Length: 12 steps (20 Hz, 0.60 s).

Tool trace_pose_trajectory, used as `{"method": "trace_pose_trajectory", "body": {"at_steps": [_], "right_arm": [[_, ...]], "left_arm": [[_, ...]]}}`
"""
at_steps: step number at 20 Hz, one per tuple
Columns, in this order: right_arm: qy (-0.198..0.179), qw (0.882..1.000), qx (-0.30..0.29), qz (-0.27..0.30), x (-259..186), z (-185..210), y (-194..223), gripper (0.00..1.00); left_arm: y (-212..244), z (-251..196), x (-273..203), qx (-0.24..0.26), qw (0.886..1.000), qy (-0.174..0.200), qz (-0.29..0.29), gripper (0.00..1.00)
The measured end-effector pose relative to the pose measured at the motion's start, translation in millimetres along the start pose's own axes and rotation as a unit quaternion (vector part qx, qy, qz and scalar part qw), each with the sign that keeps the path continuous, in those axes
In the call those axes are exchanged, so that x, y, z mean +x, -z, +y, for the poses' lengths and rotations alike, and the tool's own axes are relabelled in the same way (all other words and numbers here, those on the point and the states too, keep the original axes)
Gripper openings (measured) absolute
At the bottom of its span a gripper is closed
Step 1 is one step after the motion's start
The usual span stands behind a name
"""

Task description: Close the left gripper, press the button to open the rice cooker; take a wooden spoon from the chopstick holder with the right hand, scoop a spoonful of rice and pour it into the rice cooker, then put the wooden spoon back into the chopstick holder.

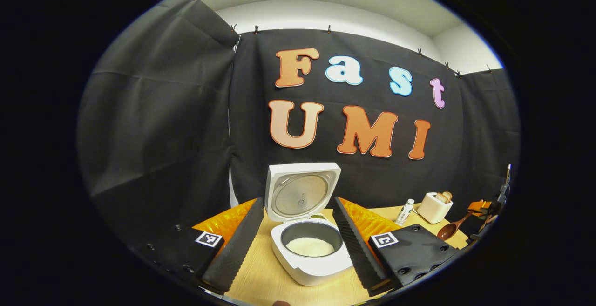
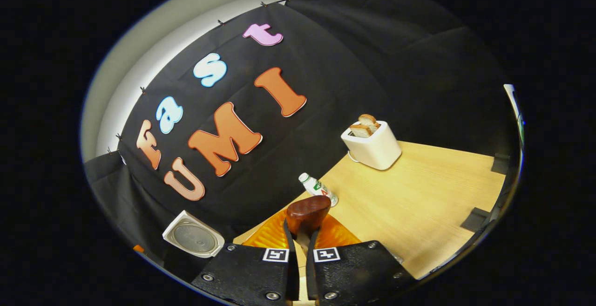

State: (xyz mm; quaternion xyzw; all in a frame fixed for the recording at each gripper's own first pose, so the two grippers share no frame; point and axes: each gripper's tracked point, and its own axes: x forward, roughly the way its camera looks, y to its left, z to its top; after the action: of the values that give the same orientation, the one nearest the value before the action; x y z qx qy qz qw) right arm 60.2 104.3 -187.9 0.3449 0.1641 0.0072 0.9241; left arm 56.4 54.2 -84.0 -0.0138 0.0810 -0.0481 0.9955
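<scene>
Right now your right gripper (image 2: pixel 301 245) has its fingers (image 2: pixel 288 250) pressed nearly together on the wooden spoon (image 2: pixel 307 214), clamping its handle so the bowl juts out just past the tips, lifted above the table (image 2: pixel 419 203). That gripper is rolled over, so the table runs slanted across the right gripper view. From the left gripper view you can see the same spoon (image 1: pixel 450 229) held in the air near the table's right edge, bowl pointing down toward the rice cooker side.

Your left gripper (image 1: pixel 298 245) has its fingers (image 1: pixel 235 245) spread wide, grasping nothing, one on each side of the rice cooker (image 1: pixel 311 250). The cooker sits toward the table's front edge with its lid (image 1: pixel 300 192) standing upright and white rice (image 1: pixel 309 246) lying in the inner pot.

Farther back, a small bottle (image 2: pixel 318 188) stands by the table's rear edge, with a toaster (image 2: pixel 372 146) holding two slices of bread beside it.
</scene>
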Motion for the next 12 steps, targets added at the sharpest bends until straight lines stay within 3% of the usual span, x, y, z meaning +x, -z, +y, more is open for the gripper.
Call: {"method": "trace_pose_trajectory", "body": {"at_steps": [5,12], "right_arm": [[0.031,0.999,-0.009,0.014,6.2,-43.0,12.9,0.05],[0.042,0.998,-0.031,0.039,14.9,-72.8,46.0,0.05]], "left_arm": [[0.7,-18.5,4.2,-0.004,1.000,0.002,0.003,1.00],[2.9,-29.4,-2.8,0.000,1.000,-0.003,0.009,1.00]]}}
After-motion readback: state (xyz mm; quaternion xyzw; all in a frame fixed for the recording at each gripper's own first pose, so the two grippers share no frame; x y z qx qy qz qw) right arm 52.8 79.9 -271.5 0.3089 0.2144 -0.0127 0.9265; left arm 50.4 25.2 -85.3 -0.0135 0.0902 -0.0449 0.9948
